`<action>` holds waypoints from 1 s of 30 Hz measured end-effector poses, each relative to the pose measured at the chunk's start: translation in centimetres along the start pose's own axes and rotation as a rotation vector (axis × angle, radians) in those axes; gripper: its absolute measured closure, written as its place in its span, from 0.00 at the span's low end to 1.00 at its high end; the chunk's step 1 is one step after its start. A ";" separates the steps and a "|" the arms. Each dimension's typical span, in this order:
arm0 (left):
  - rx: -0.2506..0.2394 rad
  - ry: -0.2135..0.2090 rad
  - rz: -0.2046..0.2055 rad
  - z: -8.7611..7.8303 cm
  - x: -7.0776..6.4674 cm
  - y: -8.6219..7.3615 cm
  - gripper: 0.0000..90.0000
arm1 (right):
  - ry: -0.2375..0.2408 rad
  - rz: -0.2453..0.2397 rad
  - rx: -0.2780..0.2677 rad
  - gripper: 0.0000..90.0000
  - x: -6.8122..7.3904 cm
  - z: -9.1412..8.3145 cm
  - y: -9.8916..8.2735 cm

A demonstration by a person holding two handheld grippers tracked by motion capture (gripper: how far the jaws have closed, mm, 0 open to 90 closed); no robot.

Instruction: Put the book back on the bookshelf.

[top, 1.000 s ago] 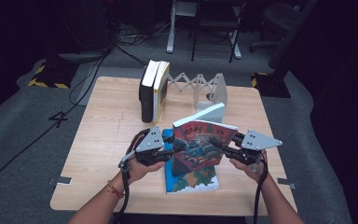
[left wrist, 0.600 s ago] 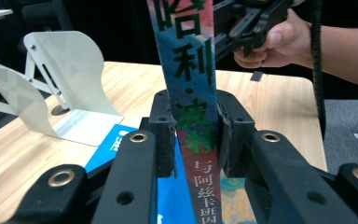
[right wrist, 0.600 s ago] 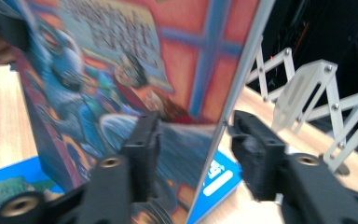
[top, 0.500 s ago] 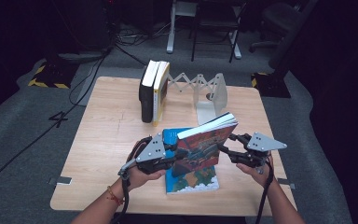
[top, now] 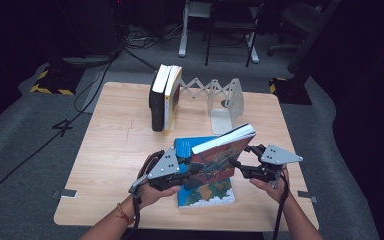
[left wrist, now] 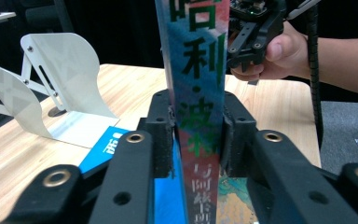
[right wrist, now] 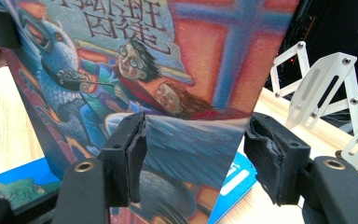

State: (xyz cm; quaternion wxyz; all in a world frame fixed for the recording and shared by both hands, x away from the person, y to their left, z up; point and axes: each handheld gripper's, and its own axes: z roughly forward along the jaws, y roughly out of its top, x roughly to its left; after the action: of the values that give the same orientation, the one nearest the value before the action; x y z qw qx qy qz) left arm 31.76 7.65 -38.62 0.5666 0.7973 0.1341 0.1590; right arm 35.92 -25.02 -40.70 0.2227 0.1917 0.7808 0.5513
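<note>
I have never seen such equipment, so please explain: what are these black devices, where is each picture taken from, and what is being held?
A person holds a hand-operated two-jaw tool in each hand; no robot arm is involved. One camera looks down on the wooden table. The other two ride on the tools and look along their jaws. The left tool clamps the spine of a colourful book, lifted and tilted. The right tool faces its cover; its jaws have just been opening and stand off it. A blue book lies flat underneath. Behind stand two upright books in a white expanding bookend.
</note>
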 end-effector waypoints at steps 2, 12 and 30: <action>-0.002 -0.004 -0.004 0.5 0.0 0.1 0.73 | -0.007 -0.004 0.000 0.44 0.1 0.0 0.0; -0.021 -0.001 0.005 1.7 -0.1 1.8 0.66 | -0.011 -0.009 0.001 0.44 0.3 -0.1 0.1; -0.045 0.027 -0.002 2.5 0.4 3.2 0.75 | -0.015 -0.020 0.007 0.43 0.4 -0.2 0.2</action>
State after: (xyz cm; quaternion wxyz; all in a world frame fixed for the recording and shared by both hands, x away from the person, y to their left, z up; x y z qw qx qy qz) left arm 33.23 4.64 -36.29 0.5827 0.7820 0.1387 0.1722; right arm 35.50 -24.85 -40.48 0.2333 0.1890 0.7830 0.5447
